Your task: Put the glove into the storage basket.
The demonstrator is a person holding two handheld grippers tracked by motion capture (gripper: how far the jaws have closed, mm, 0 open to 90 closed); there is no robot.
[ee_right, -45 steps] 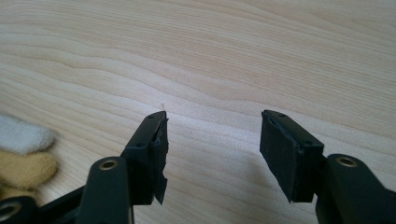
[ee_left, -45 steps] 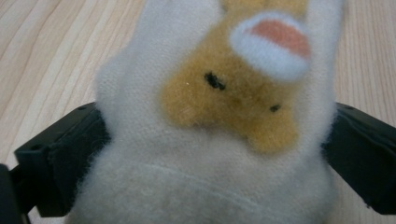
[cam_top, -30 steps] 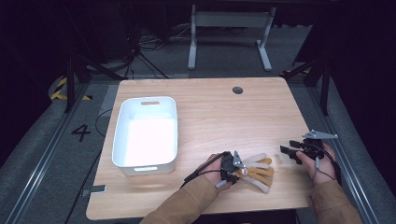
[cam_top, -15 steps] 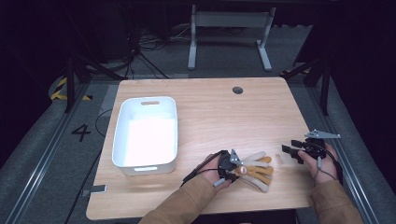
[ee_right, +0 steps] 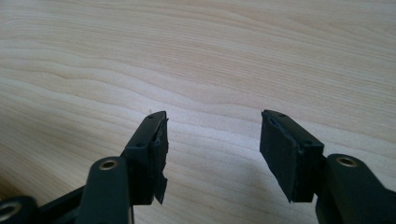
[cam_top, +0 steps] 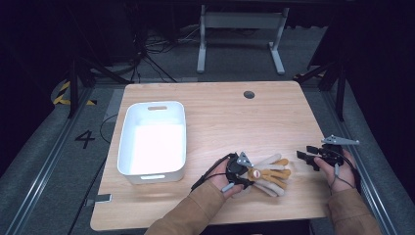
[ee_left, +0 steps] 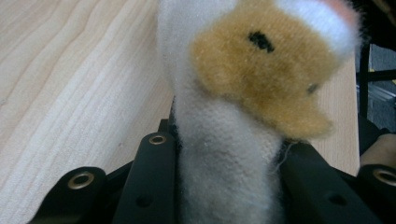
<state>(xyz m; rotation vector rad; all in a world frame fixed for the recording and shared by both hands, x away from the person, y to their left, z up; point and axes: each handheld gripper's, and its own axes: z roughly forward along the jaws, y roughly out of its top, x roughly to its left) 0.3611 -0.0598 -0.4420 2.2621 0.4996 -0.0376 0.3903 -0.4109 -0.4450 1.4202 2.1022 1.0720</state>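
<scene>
On one table (cam_top: 220, 117): one plush toy (cam_top: 269, 174), one white bin (cam_top: 128, 147), two grippers

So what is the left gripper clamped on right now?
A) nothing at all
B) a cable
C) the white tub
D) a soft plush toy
D: in the left gripper view the left gripper has its black jaws pressed against both sides of the white and tan plush toy, which lies on the table beside the white tub.

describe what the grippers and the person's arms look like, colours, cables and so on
Both grippers are black with flat, rectangular jaws bearing brass-ringed screw holes. The left gripper and right gripper each carry a grey three-cornered plate on top and trail a thin black cable. The person's sleeves are tan-brown.
</scene>
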